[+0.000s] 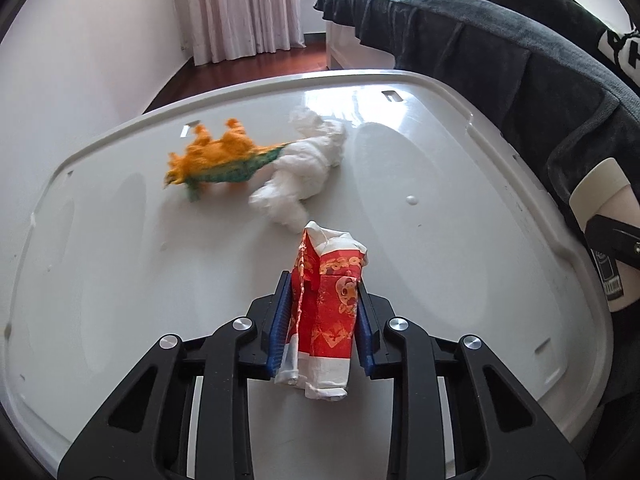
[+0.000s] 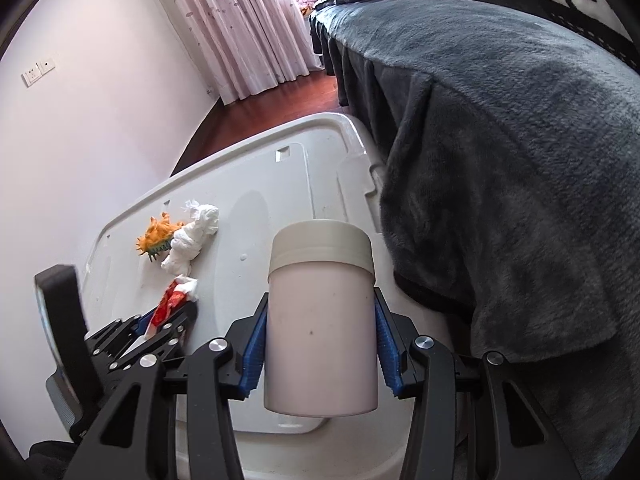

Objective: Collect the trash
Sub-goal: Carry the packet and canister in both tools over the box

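left tool clamped on red-and-white crumpled wrapper, low over white bench. right tool gripping pale lidded cup by its sides. beyond, on bench: white tissue wad touching orange-green toy.

Walls: plain pale wall, with white sockets
Floor: dark reddish wood
Window: bright daylight behind long pale curtains
Furniture: bed under a dark grey plush blanket
Work surface: glossy white plastic lid
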### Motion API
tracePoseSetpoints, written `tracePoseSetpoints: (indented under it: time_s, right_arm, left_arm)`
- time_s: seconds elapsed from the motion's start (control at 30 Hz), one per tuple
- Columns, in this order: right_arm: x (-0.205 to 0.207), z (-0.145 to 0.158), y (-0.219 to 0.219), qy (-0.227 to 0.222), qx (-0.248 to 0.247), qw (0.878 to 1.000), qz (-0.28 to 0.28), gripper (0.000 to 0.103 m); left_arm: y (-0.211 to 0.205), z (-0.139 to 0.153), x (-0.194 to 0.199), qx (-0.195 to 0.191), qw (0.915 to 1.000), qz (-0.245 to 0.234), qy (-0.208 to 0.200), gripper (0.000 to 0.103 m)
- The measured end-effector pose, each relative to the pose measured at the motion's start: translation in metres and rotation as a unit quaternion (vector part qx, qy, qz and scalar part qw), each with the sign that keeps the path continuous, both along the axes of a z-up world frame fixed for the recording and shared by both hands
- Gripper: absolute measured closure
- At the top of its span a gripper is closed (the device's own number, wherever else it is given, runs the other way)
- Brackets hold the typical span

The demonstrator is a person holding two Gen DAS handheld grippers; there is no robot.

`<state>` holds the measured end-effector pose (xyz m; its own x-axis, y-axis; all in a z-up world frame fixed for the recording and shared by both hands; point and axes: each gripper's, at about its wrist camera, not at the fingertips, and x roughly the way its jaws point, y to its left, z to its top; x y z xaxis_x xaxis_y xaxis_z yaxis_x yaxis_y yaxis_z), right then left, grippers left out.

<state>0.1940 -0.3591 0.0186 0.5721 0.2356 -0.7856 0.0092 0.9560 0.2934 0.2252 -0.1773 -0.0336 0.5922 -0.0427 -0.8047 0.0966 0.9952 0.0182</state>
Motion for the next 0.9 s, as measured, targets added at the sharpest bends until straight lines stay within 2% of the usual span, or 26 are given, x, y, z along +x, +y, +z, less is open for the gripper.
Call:
tracePoseSetpoints:
  time_s: [0.3,0.57,0.63,0.77,0.9]
  right_arm:
    - [0.005,-0.012,0.071,0.035,0.009,0.998,0.052,0.056]
    - [-0.013,0.002,0.139,0.010,0.008,0.997,0.080,0.056]
    - [-0.024,0.005,0.155,-0.001,-0.004,0.996,0.091,0.056]
    - [-0.059,0.016,0.177,-0.023,0.006,0.993,0.116,0.056]
    - [-0.123,0.025,0.199,-0.067,0.000,0.987,0.147,0.056]
  left_arm:
    - [0.077,0.020,-0.038,0.011,0.9987,0.048,-0.009,0.075]
    - [0.148,0.051,-0.084,0.002,0.9968,0.075,-0.028,0.075]
    - [0.165,0.058,-0.095,-0.008,0.9959,0.085,-0.033,0.075]
    - [0.187,0.072,-0.123,-0.032,0.9943,0.093,-0.042,0.075]
    - [0.196,0.074,-0.165,-0.047,0.9940,0.088,-0.043,0.075]
